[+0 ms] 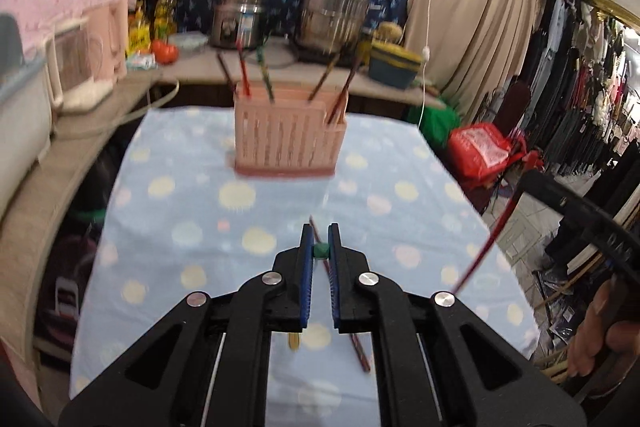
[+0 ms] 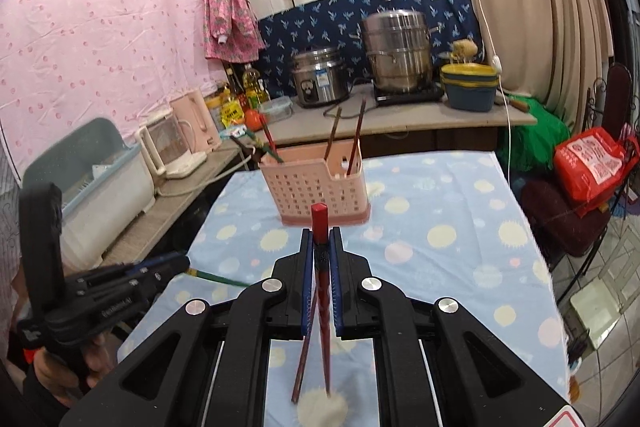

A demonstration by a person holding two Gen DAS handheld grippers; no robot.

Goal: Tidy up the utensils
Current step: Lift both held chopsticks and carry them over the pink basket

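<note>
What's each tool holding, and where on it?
Left tool: green chopstick, clamped near its end. Right tool: red chopstick, clamped just below its top.

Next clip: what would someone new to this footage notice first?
Probably the pink basket standing mid-table on the dotted blue tablecloth, with several chopsticks leaning out of it. Next, each gripper is clamped on a chopstick: the right gripper holds a red chopstick pointing toward the basket, and the left gripper pinches a green-tipped chopstick. Behind, big steel pots sit on the counter.
</note>
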